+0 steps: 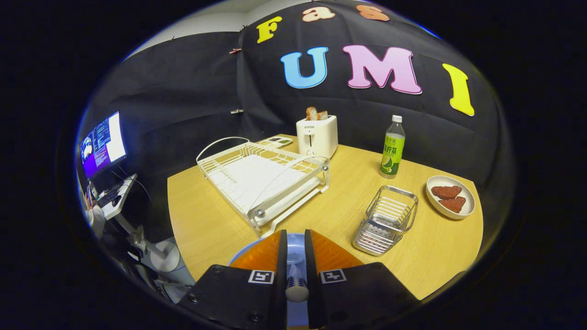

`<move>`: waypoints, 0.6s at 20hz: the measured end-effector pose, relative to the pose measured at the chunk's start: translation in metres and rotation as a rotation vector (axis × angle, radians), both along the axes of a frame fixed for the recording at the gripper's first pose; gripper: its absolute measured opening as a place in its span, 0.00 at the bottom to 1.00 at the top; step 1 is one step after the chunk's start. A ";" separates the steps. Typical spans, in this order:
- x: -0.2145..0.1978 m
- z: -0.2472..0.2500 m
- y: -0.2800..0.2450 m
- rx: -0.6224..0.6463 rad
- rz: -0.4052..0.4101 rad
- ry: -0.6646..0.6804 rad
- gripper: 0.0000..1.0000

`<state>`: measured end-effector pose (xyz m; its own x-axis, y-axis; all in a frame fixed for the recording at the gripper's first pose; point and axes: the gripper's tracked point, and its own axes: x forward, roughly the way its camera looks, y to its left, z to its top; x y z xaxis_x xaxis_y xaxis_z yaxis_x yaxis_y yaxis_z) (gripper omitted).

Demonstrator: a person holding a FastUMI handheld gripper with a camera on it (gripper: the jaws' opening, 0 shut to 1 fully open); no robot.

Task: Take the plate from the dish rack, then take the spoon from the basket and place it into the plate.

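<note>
We look out from a camera riding on the gripper (293, 256), facing forward along its two fingers (280, 256), which stand close together with a spoon handle (296, 286) between them. The view sits low and near the front edge of the bench (220, 220), tilted slightly down over a blue plate (293, 245) right under the fingers. Beyond them we see the dish rack (261, 176), a wire basket (386, 220), a toaster (317, 135), a bottle (393, 149) and the booth wall. A monitor (103, 144) stands off to the left.
</note>
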<state>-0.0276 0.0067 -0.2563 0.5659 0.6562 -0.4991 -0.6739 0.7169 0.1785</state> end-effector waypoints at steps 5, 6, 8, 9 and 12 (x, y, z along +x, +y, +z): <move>-0.013 -0.017 -0.004 -0.031 0.023 0.013 0.22; -0.014 -0.020 -0.005 -0.037 0.022 0.023 0.22; -0.014 -0.024 -0.006 -0.038 0.010 0.042 0.22; -0.013 -0.023 -0.006 -0.034 0.002 0.051 0.23; -0.012 -0.024 -0.007 -0.027 -0.015 0.075 0.23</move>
<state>-0.0393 -0.0002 -0.2800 0.5363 0.6335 -0.5577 -0.6485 0.7322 0.2081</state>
